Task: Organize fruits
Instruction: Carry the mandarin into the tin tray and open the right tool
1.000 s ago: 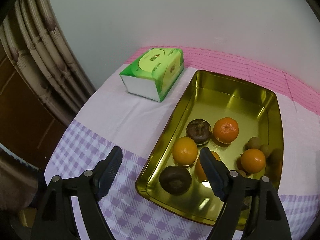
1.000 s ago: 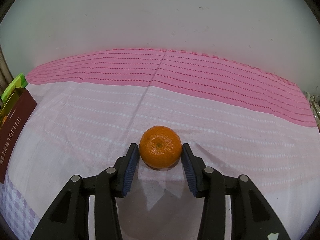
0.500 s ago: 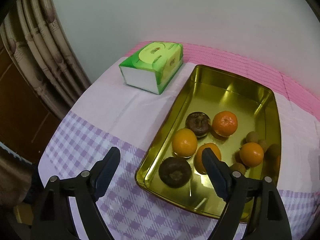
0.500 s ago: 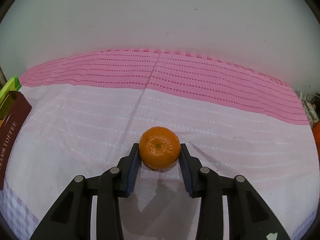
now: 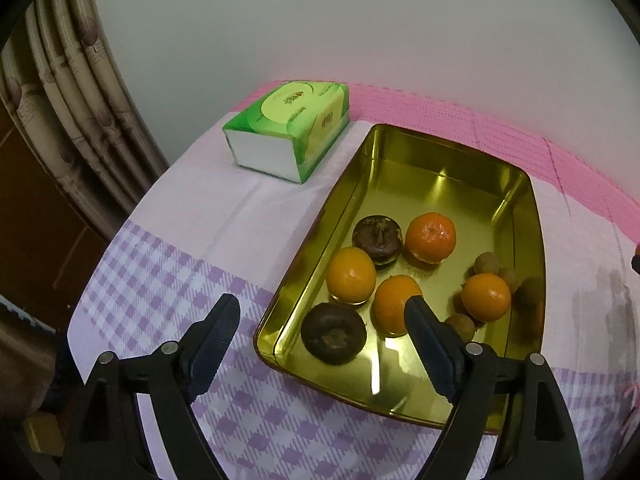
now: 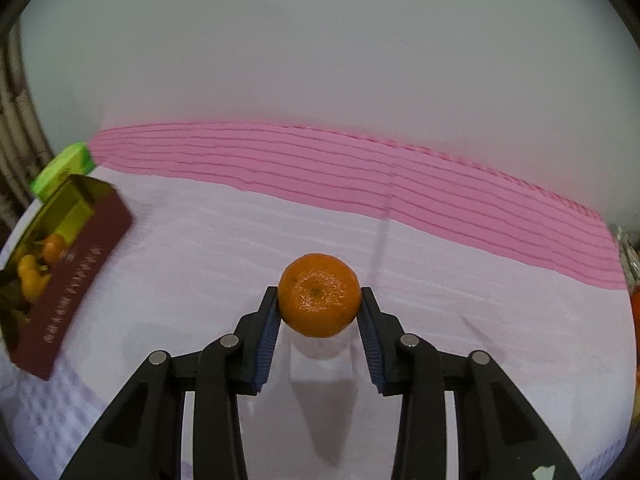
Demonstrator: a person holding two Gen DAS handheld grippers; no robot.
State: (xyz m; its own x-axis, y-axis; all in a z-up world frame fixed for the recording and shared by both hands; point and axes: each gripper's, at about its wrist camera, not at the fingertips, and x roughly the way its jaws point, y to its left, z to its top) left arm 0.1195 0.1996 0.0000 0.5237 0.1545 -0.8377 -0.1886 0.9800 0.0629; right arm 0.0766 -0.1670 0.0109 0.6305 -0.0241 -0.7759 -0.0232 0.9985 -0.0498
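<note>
Right claw point(image 6: 319, 312) clamped on mandarin point(image 6: 319, 300) at widest girth; soft peel, bruises easily, light; left claw point(image 5: 320, 332) released

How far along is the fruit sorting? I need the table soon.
Done: four oranges, two dark fruits and some small brown ones lie in the gold tin. In hand: the right gripper grips another orange, clear of the cloth. Left: placing it in the tin; the left gripper is open, empty.
</note>
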